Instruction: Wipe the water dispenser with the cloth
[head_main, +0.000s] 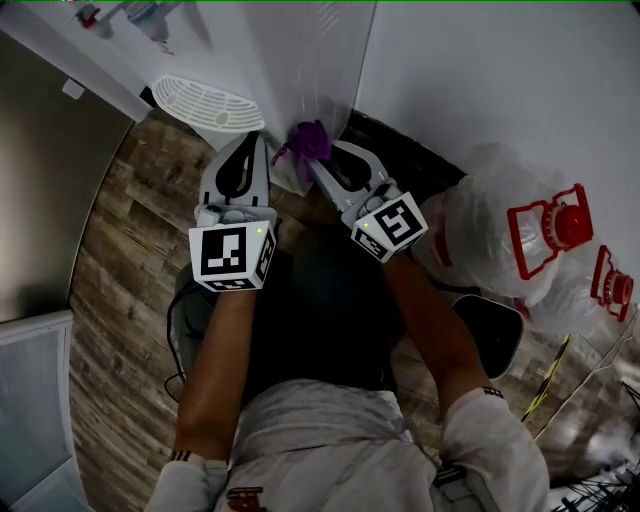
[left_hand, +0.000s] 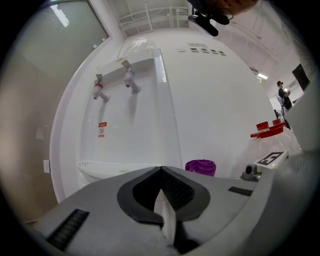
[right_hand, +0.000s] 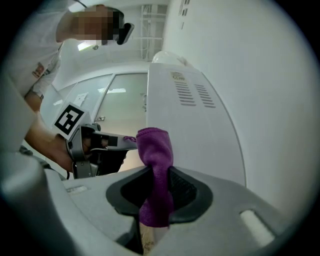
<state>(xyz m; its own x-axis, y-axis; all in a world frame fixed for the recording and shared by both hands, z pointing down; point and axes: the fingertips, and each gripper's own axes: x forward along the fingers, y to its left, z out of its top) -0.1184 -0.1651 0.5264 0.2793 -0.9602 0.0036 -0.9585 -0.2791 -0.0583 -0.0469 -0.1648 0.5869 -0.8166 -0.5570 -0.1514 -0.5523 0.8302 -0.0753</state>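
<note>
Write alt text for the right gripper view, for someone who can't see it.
The right gripper has its jaws shut on a purple fabric cloth beside the vented side of the tall white water dispenser; the left gripper shows behind, at left.

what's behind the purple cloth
The white side panel of the water dispenser, with vent slots higher up. The spot directly behind the cloth, pinched in the right gripper, is covered.

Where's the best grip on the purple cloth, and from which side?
The purple cloth is pinched mid-length in the right claw; take its bunched top, proud of the tips. Probably come from the left, where the shut left claw sits: the water dispenser wall blocks the other side.
</note>
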